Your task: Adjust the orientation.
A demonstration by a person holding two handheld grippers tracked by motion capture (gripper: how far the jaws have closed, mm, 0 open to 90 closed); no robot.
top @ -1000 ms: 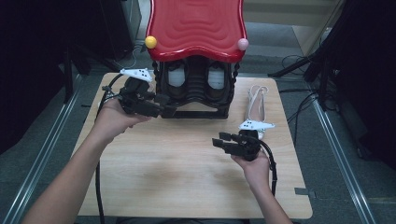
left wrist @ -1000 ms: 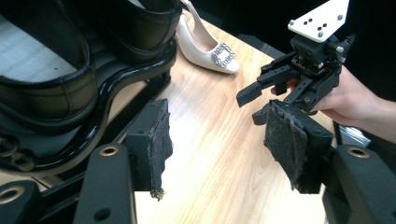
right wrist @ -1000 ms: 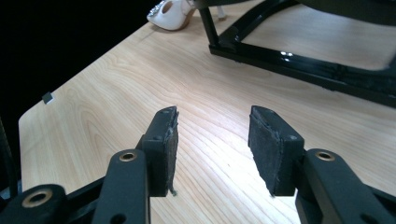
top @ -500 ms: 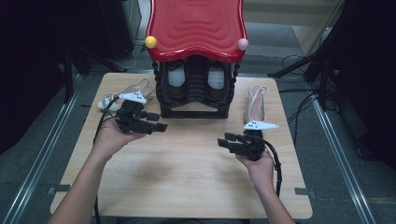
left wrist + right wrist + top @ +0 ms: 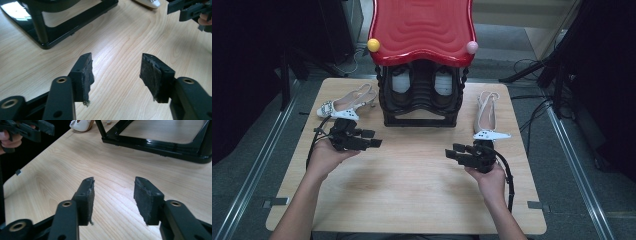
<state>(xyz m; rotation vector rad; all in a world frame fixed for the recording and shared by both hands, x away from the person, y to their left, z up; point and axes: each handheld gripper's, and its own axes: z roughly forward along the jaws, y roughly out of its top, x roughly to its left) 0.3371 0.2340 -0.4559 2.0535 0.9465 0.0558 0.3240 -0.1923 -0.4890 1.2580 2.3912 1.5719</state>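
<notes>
Now both tongs are hovering low over the bench (image 5: 412, 195), empty: the left tongs (image 5: 371, 143) have just been closing slightly, the right tongs (image 5: 454, 153) widening. One shoe (image 5: 343, 104) is lying just beyond the left tongs, another shoe (image 5: 486, 111) beside the rack (image 5: 422, 102).

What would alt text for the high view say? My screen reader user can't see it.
Two hands hold open, empty grippers, left gripper and right gripper, over a wooden table, before a black rack with a red top. One white shoe lies left of it, another shoe lies right.
</notes>
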